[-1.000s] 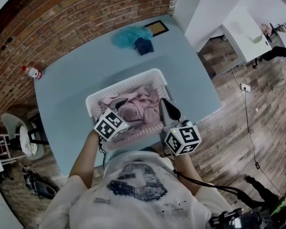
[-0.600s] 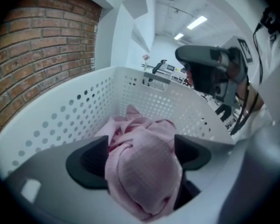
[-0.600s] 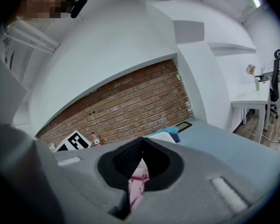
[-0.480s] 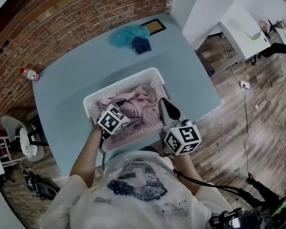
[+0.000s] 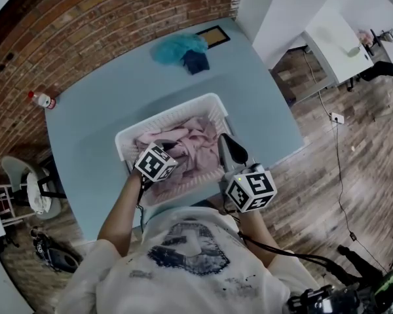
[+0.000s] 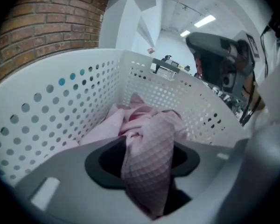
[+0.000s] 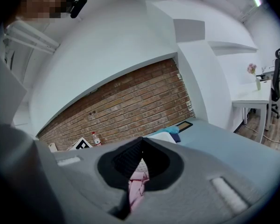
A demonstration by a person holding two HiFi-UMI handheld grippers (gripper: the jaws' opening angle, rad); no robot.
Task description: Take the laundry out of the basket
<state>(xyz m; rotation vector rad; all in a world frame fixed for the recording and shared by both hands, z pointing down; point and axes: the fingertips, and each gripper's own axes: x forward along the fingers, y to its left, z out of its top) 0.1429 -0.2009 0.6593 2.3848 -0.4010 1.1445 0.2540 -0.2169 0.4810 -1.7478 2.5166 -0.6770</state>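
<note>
Left tool [image 6: 146, 161] down in white basket [image 5: 127, 140], jaws just closing, pinching pink laundry [image 5: 195, 136]; perforated walls close around. Right tool [image 5: 226, 146] jaws together at basket's right rim. Only head view shows open bench [image 5: 105, 97] beyond.

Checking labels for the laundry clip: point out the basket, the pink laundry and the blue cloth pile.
basket [image 5: 167, 115], head view, far rim.
pink laundry [image 6: 149, 148], left gripper view, waffle-textured fold.
blue cloth pile [image 5: 177, 48], head view, teal top.

Left gripper [image 6: 144, 164] just closing on cloth [image 6: 149, 139] — right gripper [image 7: 139, 167] closed.
</note>
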